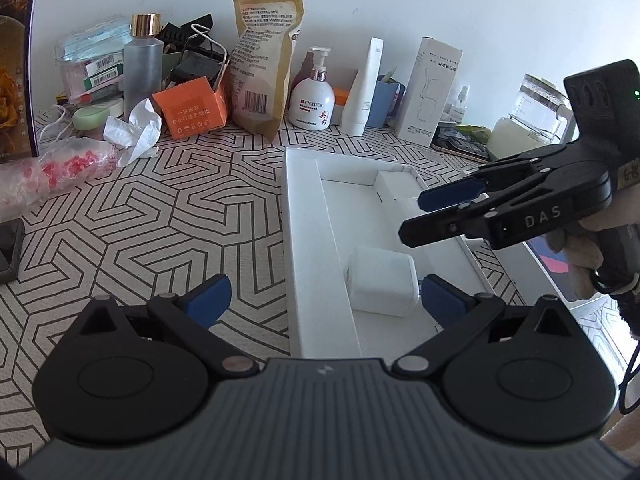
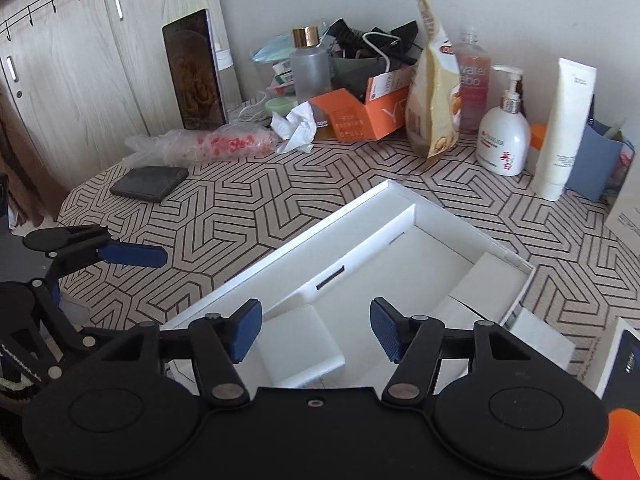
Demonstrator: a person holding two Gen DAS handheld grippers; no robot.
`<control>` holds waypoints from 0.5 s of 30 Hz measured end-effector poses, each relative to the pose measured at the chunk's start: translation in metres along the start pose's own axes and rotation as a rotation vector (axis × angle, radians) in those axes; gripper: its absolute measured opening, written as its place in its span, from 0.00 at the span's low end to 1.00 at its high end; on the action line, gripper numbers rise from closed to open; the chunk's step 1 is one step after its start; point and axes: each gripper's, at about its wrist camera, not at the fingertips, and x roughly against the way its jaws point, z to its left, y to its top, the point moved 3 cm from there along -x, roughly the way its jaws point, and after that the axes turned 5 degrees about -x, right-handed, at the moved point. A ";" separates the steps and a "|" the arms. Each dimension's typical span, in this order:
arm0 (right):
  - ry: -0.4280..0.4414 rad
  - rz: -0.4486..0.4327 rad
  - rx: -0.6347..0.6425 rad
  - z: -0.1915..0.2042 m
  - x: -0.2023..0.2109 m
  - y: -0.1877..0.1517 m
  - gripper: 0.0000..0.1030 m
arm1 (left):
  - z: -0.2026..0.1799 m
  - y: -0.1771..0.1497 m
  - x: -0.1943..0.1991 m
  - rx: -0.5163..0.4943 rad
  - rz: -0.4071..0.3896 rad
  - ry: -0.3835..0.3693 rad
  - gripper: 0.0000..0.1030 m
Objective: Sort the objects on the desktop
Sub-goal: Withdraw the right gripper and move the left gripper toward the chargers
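Note:
An open white box (image 1: 304, 240) lies on the patterned table, also in the right wrist view (image 2: 280, 256). A small white block (image 1: 380, 280) sits inside it, also in the right wrist view (image 2: 300, 344). My left gripper (image 1: 324, 300) is open and empty, low over the box's near end, its fingers either side of the block. My right gripper (image 2: 316, 330) is open and empty above the box. It shows from the side in the left wrist view (image 1: 412, 216), over the box's right wall. The left gripper shows at the left edge of the right wrist view (image 2: 136, 254).
Along the wall stand an orange carton (image 1: 192, 108), a tan pouch (image 1: 264, 64), a white pump bottle (image 1: 314, 96), a white tube (image 1: 364, 88), a tall white box (image 1: 430, 92) and a clear bottle (image 1: 142, 68). A crumpled tissue (image 1: 132, 132), a bag of red pieces (image 1: 60, 168) and a dark phone (image 2: 150, 184) lie left.

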 end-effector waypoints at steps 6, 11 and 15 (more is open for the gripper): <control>-0.054 -0.075 -0.063 -0.011 0.043 -0.037 0.67 | -0.025 0.011 -0.018 -0.062 0.027 -0.018 1.00; -0.106 -0.133 -0.121 -0.023 0.082 -0.072 0.67 | -0.048 0.030 -0.029 -0.090 0.009 -0.042 1.00; -0.152 -0.177 -0.165 -0.034 0.111 -0.098 0.70 | -0.073 0.044 -0.041 -0.144 0.012 -0.062 1.00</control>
